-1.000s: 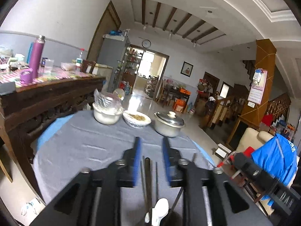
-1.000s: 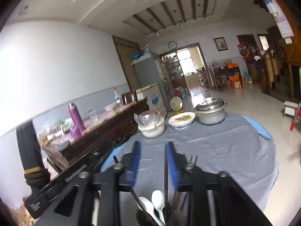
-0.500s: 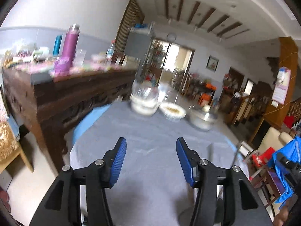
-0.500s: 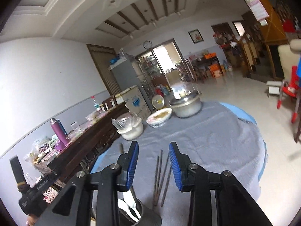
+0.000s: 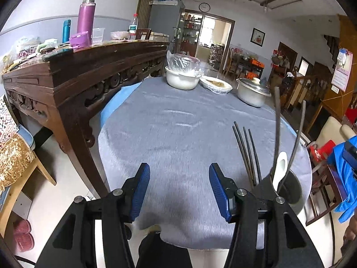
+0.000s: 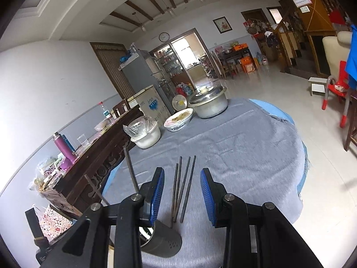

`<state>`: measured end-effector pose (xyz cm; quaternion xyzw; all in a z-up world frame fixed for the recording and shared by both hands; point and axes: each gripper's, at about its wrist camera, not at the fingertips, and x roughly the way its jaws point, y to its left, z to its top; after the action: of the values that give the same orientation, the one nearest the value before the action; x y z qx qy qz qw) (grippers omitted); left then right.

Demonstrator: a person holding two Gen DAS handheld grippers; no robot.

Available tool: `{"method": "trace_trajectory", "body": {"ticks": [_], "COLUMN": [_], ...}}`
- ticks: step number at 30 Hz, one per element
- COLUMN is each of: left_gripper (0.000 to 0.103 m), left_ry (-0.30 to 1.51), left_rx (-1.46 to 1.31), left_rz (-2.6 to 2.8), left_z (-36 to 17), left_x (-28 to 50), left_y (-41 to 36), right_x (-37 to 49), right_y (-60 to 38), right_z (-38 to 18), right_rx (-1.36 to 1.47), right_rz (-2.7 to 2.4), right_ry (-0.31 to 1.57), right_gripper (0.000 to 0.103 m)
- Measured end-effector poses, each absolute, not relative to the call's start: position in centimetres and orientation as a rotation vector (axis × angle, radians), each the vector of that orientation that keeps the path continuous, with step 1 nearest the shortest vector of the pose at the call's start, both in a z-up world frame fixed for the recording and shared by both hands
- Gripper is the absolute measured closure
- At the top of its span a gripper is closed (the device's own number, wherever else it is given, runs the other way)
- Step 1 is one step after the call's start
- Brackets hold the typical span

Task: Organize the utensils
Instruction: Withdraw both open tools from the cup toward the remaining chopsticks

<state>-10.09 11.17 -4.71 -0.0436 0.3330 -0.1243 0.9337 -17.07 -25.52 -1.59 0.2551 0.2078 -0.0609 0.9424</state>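
Chopsticks (image 6: pixel 183 187) lie loose on the grey tablecloth (image 5: pixel 178 120), just beside a metal utensil holder (image 6: pixel 161 241).

Four dark sticks are seen side by side, reaching between the blue pads of the right gripper (image 6: pixel 182 195), whose jaws are spread and not touching them. The left gripper (image 5: pixel 179 193) is held over bare cloth, jaws apart with nothing between them. In the holder a white spoon (image 5: pixel 280 167) and two long dark handles are kept. A white pot (image 5: pixel 181 79), a bowl (image 5: pixel 216 84) and a lidded steel pot (image 5: pixel 253 91) stand at the far edge.
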Motion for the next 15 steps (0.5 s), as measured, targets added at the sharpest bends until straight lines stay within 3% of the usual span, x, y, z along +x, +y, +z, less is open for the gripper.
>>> {"method": "trace_trajectory", "body": {"ticks": [3, 6, 15], "left_gripper": [0.045, 0.042, 0.04], "left_ry": [0.662, 0.64, 0.581], "left_rx": [-0.078, -0.052, 0.014], "left_rz": [-0.264, -0.283, -0.339], "left_z": [-3.7, -2.8, -0.6], "left_x": [-11.6, -13.3, -17.5], "left_y": [11.1, 10.7, 9.9], "right_x": [-18.5, -19.9, -23.6], "right_y": [-25.0, -24.6, -23.6], "right_z": [-0.8, -0.2, 1.1], "right_rx": [0.508, 0.496, 0.471], "right_rz": [-0.113, -0.109, -0.117], "right_ry": [0.417, 0.408, 0.382], "right_gripper": [0.066, 0.056, 0.055]}}
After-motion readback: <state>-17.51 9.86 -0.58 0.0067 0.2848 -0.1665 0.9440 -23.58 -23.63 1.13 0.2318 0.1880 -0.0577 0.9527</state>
